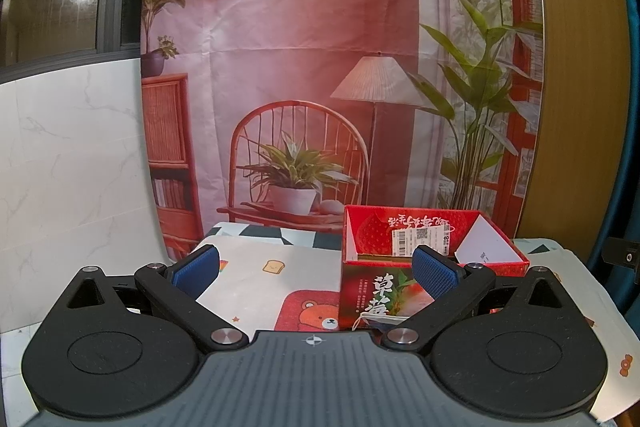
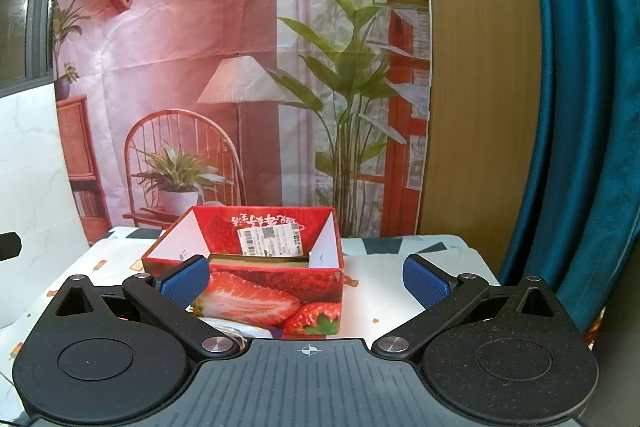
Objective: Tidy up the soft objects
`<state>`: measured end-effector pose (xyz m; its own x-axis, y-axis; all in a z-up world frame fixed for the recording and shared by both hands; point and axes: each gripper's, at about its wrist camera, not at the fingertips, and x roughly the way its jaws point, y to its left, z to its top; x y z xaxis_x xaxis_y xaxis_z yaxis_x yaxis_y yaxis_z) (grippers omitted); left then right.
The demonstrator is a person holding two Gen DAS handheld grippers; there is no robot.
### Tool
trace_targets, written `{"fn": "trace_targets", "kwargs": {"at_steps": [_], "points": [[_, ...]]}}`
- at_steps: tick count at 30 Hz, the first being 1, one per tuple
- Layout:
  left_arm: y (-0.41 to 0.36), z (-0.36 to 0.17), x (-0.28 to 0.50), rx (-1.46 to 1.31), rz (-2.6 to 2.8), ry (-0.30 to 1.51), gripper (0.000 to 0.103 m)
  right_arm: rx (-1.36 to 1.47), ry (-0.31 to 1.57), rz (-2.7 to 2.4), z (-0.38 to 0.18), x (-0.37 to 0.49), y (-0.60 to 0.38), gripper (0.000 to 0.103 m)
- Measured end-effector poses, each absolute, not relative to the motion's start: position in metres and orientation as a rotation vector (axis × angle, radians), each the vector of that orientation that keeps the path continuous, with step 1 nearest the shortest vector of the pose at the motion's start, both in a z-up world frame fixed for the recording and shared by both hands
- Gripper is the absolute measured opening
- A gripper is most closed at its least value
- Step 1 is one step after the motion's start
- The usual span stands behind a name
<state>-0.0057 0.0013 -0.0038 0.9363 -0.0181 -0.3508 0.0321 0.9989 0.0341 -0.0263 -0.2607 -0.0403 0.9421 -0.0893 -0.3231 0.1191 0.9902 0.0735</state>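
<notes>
Two claws, both spread wide and holding nothing. My left claw (image 1: 316, 269) sees the red strawberry box (image 1: 424, 267) to its right, its right pad overlapping the box's front; only this view shows the bear print (image 1: 312, 311) on the tablecloth (image 1: 256, 279). My right claw (image 2: 306, 277) faces the box (image 2: 264, 283) front-on, with a pale wrapped item (image 2: 228, 327) just below it, partly hidden. Behind hangs a printed room backdrop (image 2: 200, 47); a teal curtain (image 2: 580, 107) shows only here.
</notes>
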Motion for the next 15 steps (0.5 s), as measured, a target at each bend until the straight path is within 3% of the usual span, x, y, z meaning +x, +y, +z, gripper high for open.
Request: {"fn": "trace_targets", "kwargs": {"at_steps": [15], "points": [[0.0007, -0.0047, -0.0058, 0.037, -0.028, 0.358, 0.103, 0.093, 0.326, -0.106, -0.0404, -0.0273, -0.26, 0.103]]}}
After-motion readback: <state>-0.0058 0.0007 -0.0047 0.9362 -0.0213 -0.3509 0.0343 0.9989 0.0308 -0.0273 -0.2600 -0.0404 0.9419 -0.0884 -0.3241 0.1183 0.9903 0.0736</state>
